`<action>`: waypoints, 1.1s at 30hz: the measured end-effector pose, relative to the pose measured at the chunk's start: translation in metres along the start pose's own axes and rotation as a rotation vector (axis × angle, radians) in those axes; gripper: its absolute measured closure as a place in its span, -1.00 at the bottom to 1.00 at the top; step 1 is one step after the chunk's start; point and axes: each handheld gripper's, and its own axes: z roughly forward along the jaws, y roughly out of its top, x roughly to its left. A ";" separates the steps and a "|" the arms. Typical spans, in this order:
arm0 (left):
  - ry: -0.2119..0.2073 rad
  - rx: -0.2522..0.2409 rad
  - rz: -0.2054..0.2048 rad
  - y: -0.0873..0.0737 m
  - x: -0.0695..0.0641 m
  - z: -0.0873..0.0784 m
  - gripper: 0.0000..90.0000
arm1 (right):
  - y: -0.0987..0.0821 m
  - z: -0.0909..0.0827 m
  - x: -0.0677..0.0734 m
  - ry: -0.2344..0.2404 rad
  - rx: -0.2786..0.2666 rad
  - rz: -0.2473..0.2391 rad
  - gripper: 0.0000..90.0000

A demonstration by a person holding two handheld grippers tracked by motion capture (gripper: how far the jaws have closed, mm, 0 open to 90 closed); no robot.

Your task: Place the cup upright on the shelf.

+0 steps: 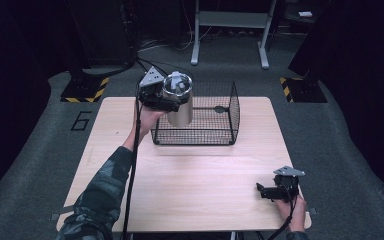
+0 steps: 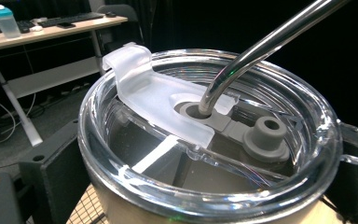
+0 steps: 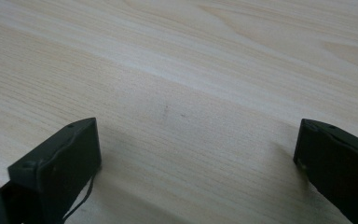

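**Steel tumbler held at the wire basket's left wall**

We see the left gripper (image 1: pixel 172 100) clamped on the brushed stainless-steel tumbler (image 1: pixel 179 107), a tall, slightly tapered cylinder kept upright and lifted, at the near-left corner of the black wire-mesh basket (image 1: pixel 215 131). Whether its base is inside the basket's wall or just over it, we cannot tell. In the left gripper view the black jaws press against either side of the tumbler, just below its clear plastic lid (image 2: pixel 121 158). That lid is round, glossy and thick-rimmed, with a frosted sliding tab (image 2: pixel 154 95) across its top. A bent, polished metal straw (image 2: pixel 261 46) passes through a grey rubber grommet (image 2: pixel 214 117) beside a grey stopper (image 2: pixel 265 137).

The basket is a rectangular cage of fine grid with rounded upper edges, standing on the pale, fine-grained wooden table (image 1: pixel 190 185). Well apart from the basket, near the table's front-right corner, the right gripper (image 1: pixel 266 191) rests low over the wood, jaws spread wide with nothing between them.
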 end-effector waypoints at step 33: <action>0.101 0.052 -0.069 -0.017 0.015 0.065 -0.91 | 0.000 0.000 0.000 -0.003 -0.003 0.005 -1.00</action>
